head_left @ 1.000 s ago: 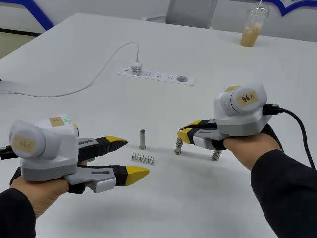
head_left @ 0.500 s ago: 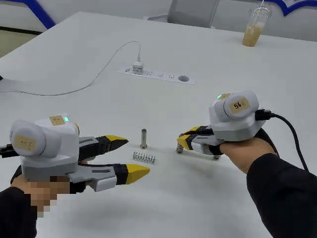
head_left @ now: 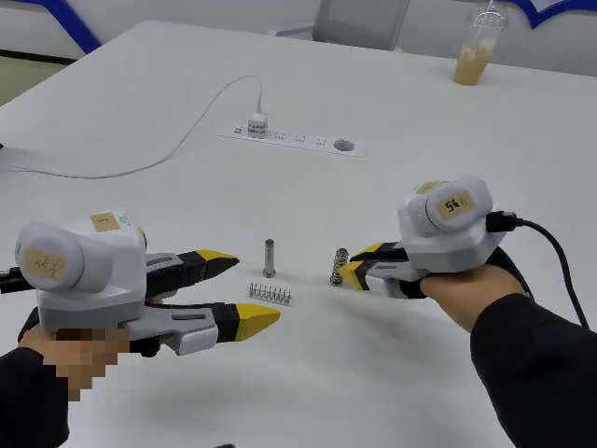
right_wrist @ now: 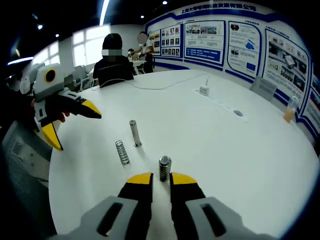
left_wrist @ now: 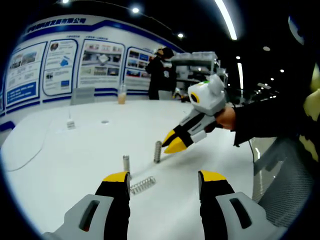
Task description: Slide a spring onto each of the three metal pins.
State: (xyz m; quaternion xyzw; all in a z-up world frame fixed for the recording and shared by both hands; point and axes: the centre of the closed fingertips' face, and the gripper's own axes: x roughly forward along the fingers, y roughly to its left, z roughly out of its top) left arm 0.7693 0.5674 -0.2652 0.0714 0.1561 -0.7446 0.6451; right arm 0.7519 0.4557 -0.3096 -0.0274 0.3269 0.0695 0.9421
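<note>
A bare metal pin stands upright on the white table, with a loose spring lying just in front of it. To its right stands a pin with a spring on it. My right gripper sits just right of that pin, jaws a narrow gap apart, holding nothing. In the right gripper view the sprung pin stands right at my right gripper's tips. My left gripper hovers open left of the loose spring and bare pin.
A white power strip with a plugged-in charger and cable lies farther back. A cup with a drink stands at the far right edge, and a chair is behind the table. People stand in the background.
My right gripper dipped at the sprung pin, then drew back a little to the right. A second sprung pin seen under that hand earlier is now hidden. The left gripper stays put.
</note>
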